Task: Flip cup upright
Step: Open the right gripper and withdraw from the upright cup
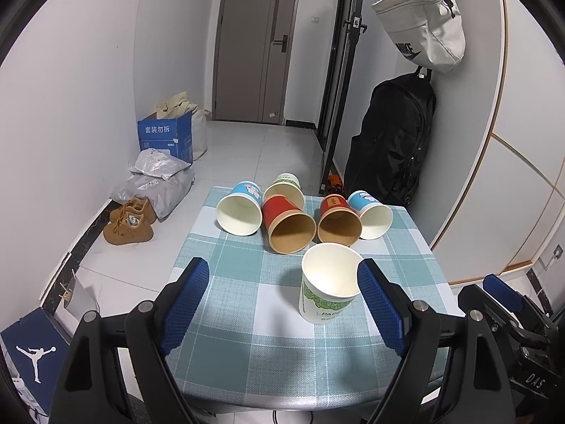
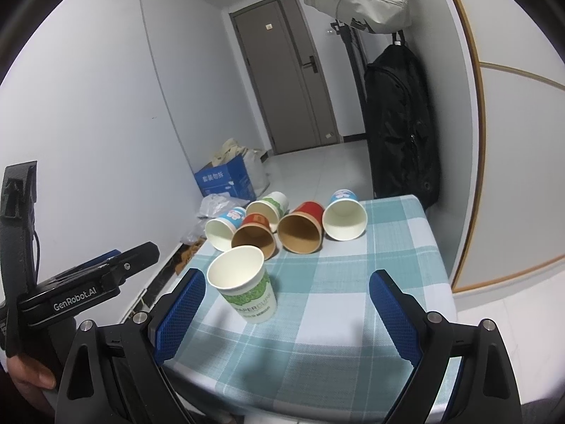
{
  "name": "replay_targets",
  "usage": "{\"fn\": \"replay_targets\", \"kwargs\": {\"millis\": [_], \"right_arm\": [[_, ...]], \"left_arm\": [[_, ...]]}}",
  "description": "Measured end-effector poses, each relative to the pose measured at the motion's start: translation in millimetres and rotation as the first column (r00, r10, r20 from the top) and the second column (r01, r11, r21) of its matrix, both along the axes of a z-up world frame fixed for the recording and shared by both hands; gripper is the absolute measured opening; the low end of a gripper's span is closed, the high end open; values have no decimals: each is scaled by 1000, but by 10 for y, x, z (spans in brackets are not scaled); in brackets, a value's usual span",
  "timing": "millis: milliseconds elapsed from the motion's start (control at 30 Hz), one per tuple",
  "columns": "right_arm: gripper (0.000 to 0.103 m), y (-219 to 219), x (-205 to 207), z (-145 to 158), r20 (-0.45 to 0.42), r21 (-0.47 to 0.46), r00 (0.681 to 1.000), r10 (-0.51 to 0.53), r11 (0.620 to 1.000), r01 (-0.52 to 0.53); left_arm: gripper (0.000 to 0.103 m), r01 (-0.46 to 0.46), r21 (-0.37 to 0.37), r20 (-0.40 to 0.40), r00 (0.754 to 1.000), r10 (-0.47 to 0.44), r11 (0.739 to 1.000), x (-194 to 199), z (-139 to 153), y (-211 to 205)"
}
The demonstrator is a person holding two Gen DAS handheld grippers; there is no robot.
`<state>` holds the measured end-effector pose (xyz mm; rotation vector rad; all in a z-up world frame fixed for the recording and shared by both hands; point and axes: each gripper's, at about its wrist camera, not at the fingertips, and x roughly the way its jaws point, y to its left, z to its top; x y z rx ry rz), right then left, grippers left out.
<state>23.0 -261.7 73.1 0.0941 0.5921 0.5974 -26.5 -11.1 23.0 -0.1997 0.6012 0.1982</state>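
Left wrist view: five paper cups lie tipped along the far side of the checked-cloth bench [image 1: 226, 318], still to flip; one green-printed white paper cup [image 1: 326, 288] stands upright nearer. Left claw [image 1: 284, 309] and right claw [image 2: 287, 314] gape, empty.

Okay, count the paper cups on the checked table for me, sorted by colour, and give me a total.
Green-and-white paper cups: 2, one upright at the front, one lying at the back
Red paper cups with brown insides: 2, both lying
Blue-and-white paper cups: 2, both lying
Total: 6 cups
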Motion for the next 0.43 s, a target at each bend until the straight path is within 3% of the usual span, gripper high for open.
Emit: {"fn": "replay_targets", "kwargs": {"millis": [433], "right_arm": [[95, 20, 58, -45, -47, -2, 999, -5, 1000, 5]], "left_arm": [[83, 1, -37, 17, 1000, 0, 999, 8, 8, 18]]}}
